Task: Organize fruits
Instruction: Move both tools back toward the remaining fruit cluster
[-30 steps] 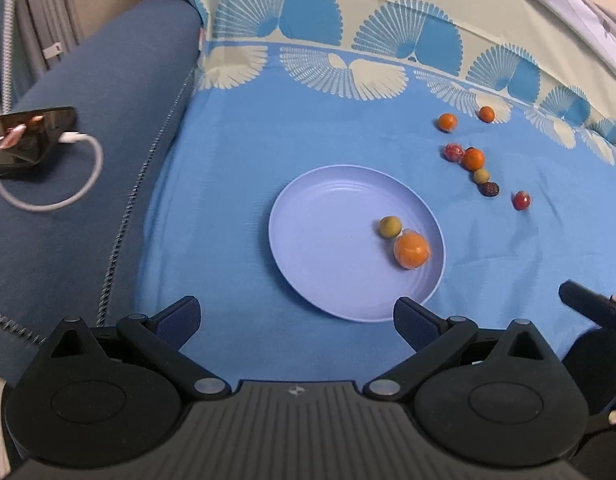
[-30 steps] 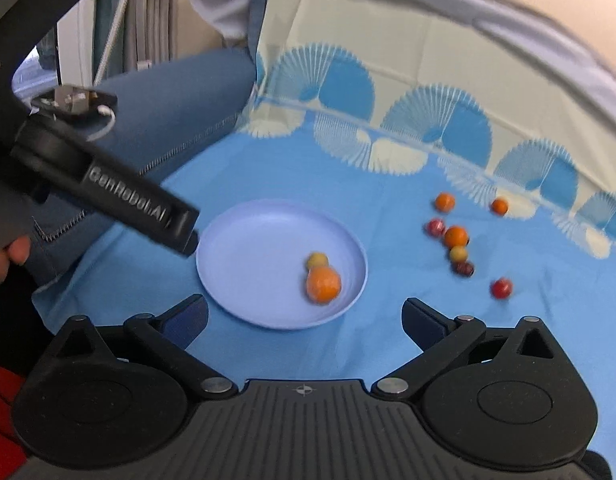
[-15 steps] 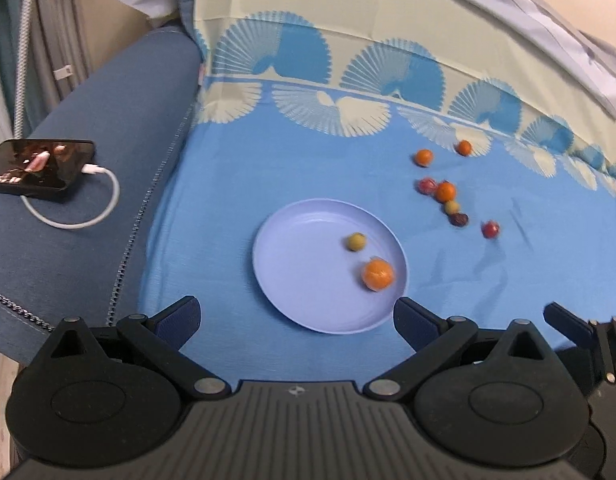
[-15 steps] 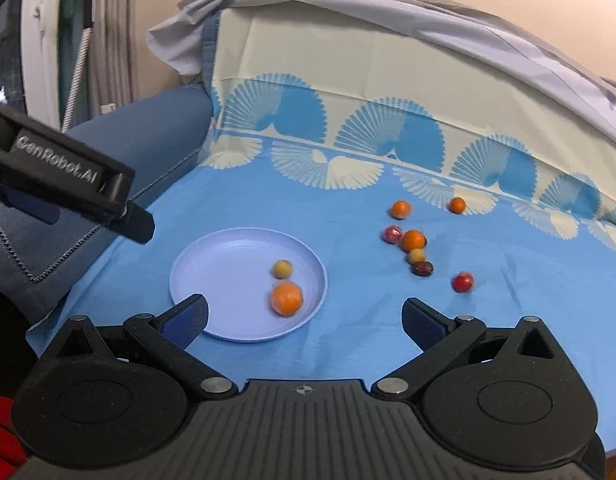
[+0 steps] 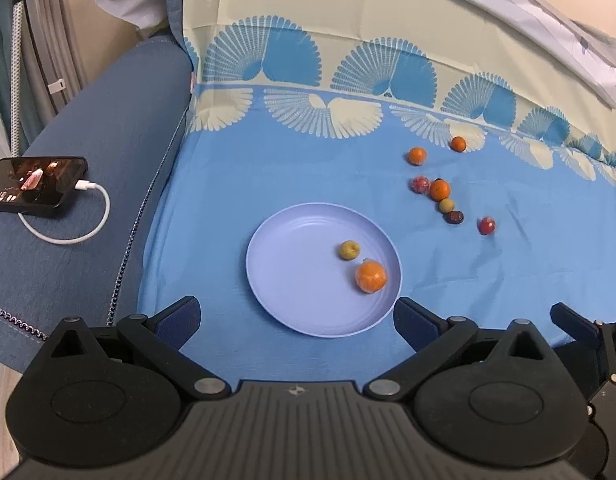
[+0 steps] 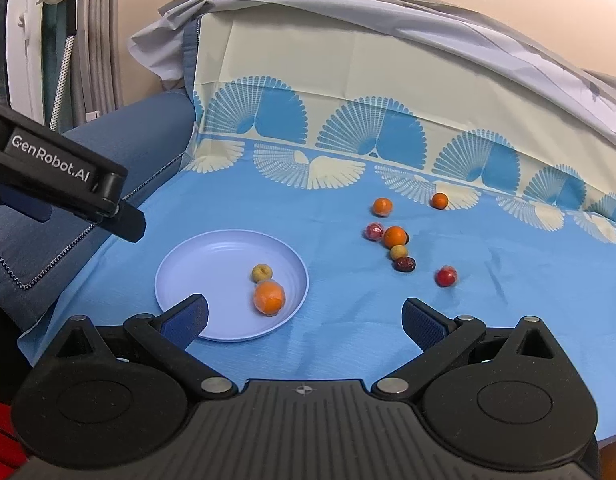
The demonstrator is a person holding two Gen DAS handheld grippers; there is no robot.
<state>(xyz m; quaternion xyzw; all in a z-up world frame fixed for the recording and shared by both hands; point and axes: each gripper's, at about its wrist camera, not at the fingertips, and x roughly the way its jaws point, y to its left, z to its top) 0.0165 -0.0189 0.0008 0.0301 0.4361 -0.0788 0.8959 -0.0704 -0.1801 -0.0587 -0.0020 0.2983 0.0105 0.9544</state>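
A lilac plate (image 5: 292,276) (image 6: 212,264) lies on the blue cloth and holds an orange (image 5: 371,276) (image 6: 269,297) and a small yellow-green fruit (image 5: 349,249) (image 6: 262,272). Several loose fruits lie to its right: oranges (image 5: 417,156) (image 6: 395,236), a pink-red one (image 5: 420,184), a dark one (image 6: 405,264) and a red one (image 5: 486,225) (image 6: 445,276). My left gripper (image 5: 296,322) is open, held above the plate's near rim. My right gripper (image 6: 306,320) is open and empty, near the plate's right side. The left gripper's body (image 6: 64,184) shows at the left of the right wrist view.
A phone (image 5: 34,184) on a white charging cable (image 5: 80,220) rests on the dark blue sofa arm (image 5: 88,152) at the left. The patterned cloth climbs the backrest (image 6: 347,92) behind the fruits. Bare cloth surrounds the plate.
Both grippers have drawn back and up from the plate, so plate and fruits look smaller and farther. Both stayed open. The fruits have not moved.
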